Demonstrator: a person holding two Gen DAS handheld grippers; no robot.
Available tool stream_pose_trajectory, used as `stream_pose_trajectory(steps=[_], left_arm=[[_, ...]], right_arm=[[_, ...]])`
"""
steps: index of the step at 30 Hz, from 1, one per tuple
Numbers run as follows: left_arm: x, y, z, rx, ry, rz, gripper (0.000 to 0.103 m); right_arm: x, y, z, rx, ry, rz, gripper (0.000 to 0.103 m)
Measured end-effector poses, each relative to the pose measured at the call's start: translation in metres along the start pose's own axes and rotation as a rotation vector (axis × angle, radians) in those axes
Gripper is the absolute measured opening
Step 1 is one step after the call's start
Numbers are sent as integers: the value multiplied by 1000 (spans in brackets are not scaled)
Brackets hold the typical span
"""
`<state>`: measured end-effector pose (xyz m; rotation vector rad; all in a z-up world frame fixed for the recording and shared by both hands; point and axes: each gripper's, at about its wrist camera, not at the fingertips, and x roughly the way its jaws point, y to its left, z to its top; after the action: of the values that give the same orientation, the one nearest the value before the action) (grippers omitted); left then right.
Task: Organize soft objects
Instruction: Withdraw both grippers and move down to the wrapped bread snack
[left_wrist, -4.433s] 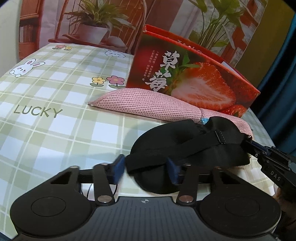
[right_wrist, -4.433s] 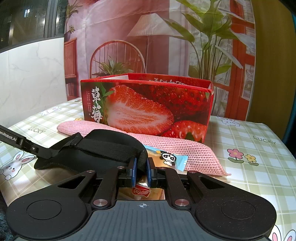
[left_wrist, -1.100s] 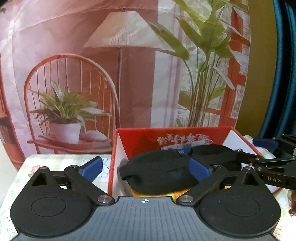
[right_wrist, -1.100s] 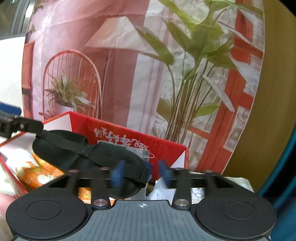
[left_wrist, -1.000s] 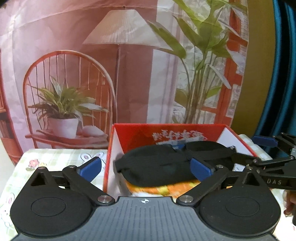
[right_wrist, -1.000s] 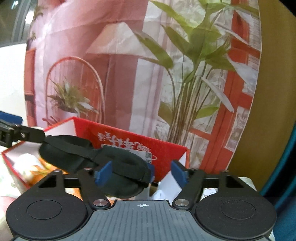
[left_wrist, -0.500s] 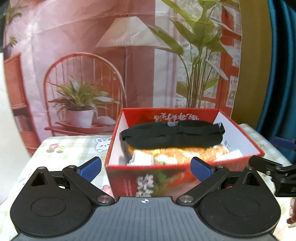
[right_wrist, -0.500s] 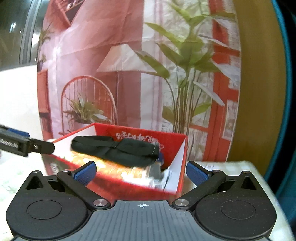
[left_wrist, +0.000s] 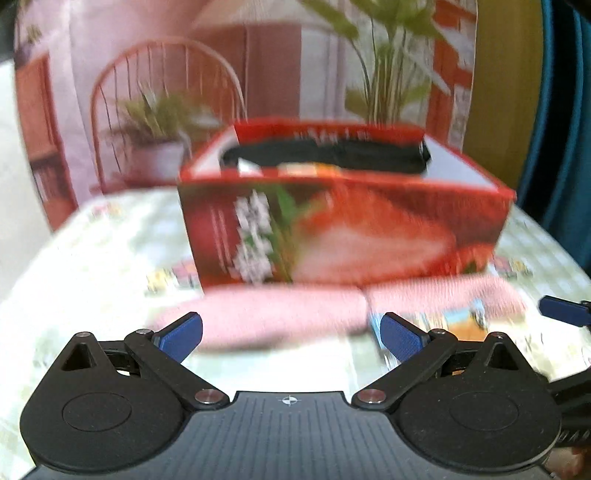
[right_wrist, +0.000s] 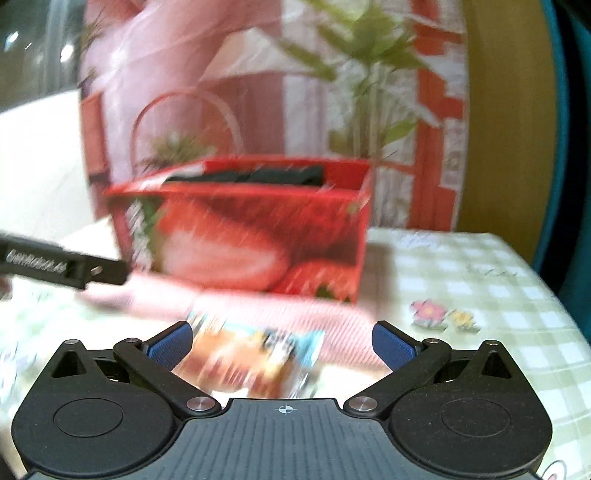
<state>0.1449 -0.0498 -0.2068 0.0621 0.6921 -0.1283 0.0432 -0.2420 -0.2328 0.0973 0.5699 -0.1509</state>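
A red strawberry box (left_wrist: 343, 236) stands on the checked tablecloth; it also shows in the right wrist view (right_wrist: 251, 243). A black eye mask (left_wrist: 325, 157) lies inside on top of other items, also seen from the right (right_wrist: 255, 173). A pink knit cushion (left_wrist: 280, 314) lies in front of the box, with a colourful snack packet (right_wrist: 255, 354) on it. My left gripper (left_wrist: 291, 334) is open and empty above the cushion. My right gripper (right_wrist: 282, 345) is open and empty over the packet. Both views are motion-blurred.
The left gripper's finger (right_wrist: 66, 267) crosses the left of the right wrist view. The right gripper's blue fingertip (left_wrist: 561, 310) shows at the right edge of the left view. A printed backdrop (left_wrist: 258, 74) stands behind. The tablecloth (right_wrist: 480, 280) extends right.
Both grippers let go of the black eye mask, which now lies in the box. Both have drawn back and down to the pink cushion in front of the box, jaws wide open.
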Motion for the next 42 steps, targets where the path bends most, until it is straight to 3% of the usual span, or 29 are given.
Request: stream_pose_trajectory(steps=[6, 15, 23, 42], left_arm=[[4, -8, -18, 70, 57, -38, 103], [13, -14, -32, 140, 96, -36, 103], [27, 1, -40, 83, 170, -33, 103], [27, 8, -49, 47, 137, -43, 103]], right_arm=[[8, 15, -16, -59, 59, 23, 103], [16, -4, -16, 60, 102, 80, 103], [17, -4, -17, 60, 102, 93, 103], [16, -1, -17, 42, 106, 140, 101]])
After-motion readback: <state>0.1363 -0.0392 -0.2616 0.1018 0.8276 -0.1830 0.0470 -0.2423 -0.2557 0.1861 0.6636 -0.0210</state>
